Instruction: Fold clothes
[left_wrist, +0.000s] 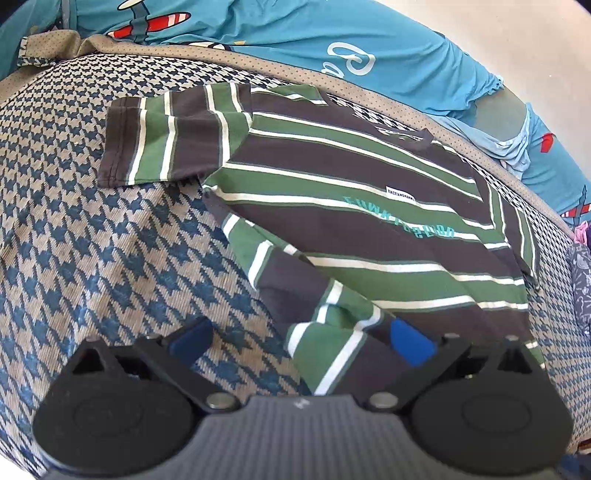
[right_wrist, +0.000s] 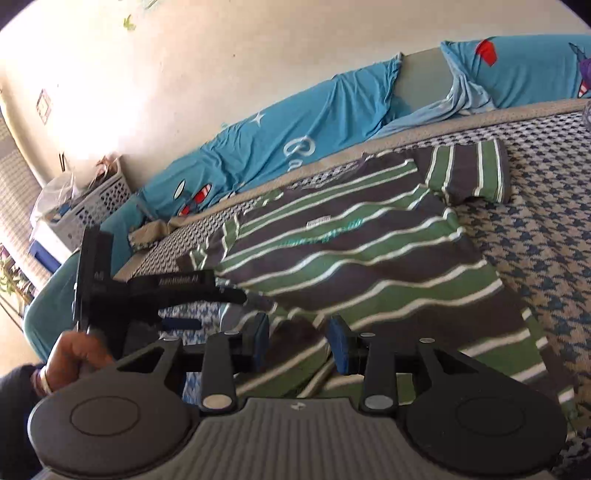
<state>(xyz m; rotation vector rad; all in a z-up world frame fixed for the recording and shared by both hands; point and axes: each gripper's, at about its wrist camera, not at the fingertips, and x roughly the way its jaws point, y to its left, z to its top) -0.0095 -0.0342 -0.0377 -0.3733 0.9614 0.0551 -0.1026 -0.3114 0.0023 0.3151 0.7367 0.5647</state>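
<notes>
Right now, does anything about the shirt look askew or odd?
Yes. The shirt lies flat except its bottom corner, bunched and turned over near the left gripper. One sleeve is spread flat.

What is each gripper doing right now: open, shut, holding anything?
Left gripper: open, over the striped shirt hem.
Right gripper: open, holding nothing, shirt beneath.

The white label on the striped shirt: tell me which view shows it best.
The left wrist view. There the white label sits near mid-frame on the striped shirt, sharp enough to show dark print, though not to read it. The right wrist view shows the same label as a pale, blurred patch above the teal lettering.
</notes>
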